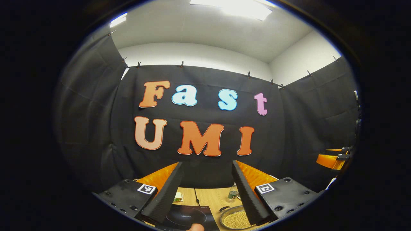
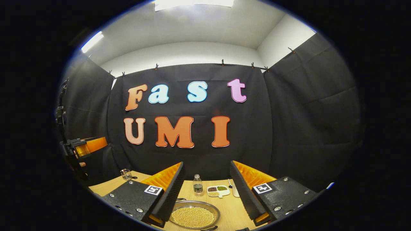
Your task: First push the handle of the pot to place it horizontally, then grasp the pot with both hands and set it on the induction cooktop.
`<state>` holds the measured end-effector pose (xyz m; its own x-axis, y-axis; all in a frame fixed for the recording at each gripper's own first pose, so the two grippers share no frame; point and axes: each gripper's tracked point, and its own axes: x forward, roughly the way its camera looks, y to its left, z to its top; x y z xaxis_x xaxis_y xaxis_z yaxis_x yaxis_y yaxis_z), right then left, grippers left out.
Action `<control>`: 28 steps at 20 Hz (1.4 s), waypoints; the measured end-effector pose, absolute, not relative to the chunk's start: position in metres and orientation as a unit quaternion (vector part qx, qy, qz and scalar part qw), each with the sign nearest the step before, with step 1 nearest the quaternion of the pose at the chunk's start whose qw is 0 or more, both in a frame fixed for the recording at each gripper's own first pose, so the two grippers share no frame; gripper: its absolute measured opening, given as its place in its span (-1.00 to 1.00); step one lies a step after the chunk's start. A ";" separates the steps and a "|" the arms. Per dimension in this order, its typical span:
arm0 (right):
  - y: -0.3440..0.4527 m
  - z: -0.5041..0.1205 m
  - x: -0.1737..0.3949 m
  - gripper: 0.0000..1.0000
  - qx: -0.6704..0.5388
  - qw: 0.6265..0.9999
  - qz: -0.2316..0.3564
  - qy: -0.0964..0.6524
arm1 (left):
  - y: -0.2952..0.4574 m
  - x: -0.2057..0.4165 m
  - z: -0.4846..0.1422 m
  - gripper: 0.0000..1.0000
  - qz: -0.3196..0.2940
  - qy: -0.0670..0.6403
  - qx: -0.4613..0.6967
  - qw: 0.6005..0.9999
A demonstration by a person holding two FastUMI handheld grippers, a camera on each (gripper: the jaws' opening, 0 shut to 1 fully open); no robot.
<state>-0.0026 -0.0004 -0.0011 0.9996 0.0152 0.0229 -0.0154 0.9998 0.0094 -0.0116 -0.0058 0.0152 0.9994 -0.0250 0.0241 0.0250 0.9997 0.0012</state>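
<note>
The pot is a shallow metal pan full of yellow beans, low in the right gripper view between my fingers. In the left gripper view the pot lies low right, partly behind my right-hand finger, with a dark handle pointing up-left. The black induction cooktop sits just left of it on the wooden table. My left gripper is open, held above the table. My right gripper is open too, above the pot, touching nothing.
Behind the pot stand a small bottle, a divided dish of beans and a white utensil. A glass sits at the table's far left. A fingertip shows at the cooktop's near edge. Black cloth walls enclose the table.
</note>
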 end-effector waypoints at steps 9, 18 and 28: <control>0.009 -0.014 -0.001 -0.27 0.013 1.000 0.028 0.002 | 0.002 -0.011 0.014 0.94 -0.006 -0.016 0.000 1.000; 0.007 -0.037 0.002 -1.00 0.002 1.000 0.022 0.021 | 0.010 -0.005 0.003 0.94 0.001 -0.003 -0.006 1.000; 0.013 -0.094 -0.012 -1.00 0.010 0.998 0.038 0.058 | 0.016 -0.008 0.003 0.94 0.007 -0.007 0.000 1.000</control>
